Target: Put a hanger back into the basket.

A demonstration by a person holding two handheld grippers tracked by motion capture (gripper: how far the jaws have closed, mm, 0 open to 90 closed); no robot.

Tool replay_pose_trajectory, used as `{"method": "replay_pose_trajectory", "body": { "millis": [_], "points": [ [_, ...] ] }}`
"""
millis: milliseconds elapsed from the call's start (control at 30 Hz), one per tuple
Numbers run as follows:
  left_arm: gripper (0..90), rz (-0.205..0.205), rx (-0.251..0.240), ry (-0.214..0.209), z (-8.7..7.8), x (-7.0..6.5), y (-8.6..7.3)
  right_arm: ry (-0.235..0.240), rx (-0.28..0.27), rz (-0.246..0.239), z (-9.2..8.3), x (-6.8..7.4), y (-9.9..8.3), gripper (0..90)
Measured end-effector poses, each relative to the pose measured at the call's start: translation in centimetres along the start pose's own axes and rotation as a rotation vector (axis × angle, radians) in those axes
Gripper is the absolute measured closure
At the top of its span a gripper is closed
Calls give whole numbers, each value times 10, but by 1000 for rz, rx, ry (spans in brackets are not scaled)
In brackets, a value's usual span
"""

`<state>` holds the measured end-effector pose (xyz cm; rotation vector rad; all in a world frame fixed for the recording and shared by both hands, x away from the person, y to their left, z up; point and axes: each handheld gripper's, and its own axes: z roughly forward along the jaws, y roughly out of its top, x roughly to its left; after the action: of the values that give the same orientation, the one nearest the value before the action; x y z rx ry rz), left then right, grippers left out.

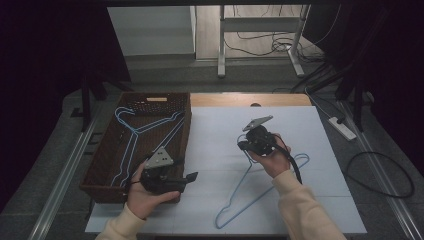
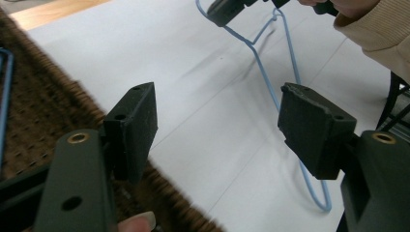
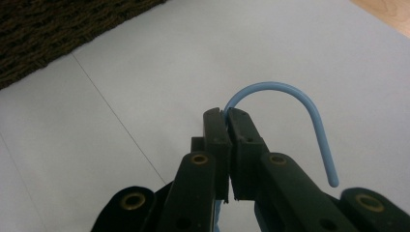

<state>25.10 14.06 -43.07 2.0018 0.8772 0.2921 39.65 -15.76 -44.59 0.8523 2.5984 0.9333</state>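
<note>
Hanger of pale blue wire (image 1: 260, 187), hook end lifted off the worktop's middle: my right claw (image 3: 227, 116) pinches its neck to carry it toward the brown woven basket (image 1: 100, 172); my left claw (image 2: 217, 130) gapes empty, ready.

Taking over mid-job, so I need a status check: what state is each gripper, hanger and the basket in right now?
right gripper: shut on the hook of the blue hanger, hook end raised, far end on the white table sheet.
left gripper: open, nothing between its jaws, beside the basket.
basket: open-topped, at the sheet's left edge.
hangers in the basket: lying flat inside.
</note>
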Motion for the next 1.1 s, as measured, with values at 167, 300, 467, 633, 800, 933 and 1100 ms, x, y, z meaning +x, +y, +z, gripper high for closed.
{"method": "replay_pose_trajectory", "body": {
  "millis": [167, 300, 467, 633, 800, 933, 1100],
  "points": [
    [314, 6, 22, -18, 14, -9, 6, -5, -22, 2, -4, 1, -3, 881],
    [316, 1, 50, -28, 25, -15, 8, -3, -33, -2, -6, 3, -4, 880],
    [316, -4, 84, -38, 39, -21, 10, -2, -43, -4, -8, 5, -5, 880],
    [317, -25, 103, -82, 51, -24, 9, -4, -55, 0, -11, 6, -6, 880],
    [319, -35, 118, -108, 63, -31, 8, -5, -64, 0, -13, 7, -6, 881],
    [320, -15, 138, -112, 74, -38, 8, -5, -76, 1, -15, 8, -6, 880],
    [319, 10, 181, -131, 92, -51, 8, -7, -87, 0, -17, 9, -6, 880]
  ]
}}
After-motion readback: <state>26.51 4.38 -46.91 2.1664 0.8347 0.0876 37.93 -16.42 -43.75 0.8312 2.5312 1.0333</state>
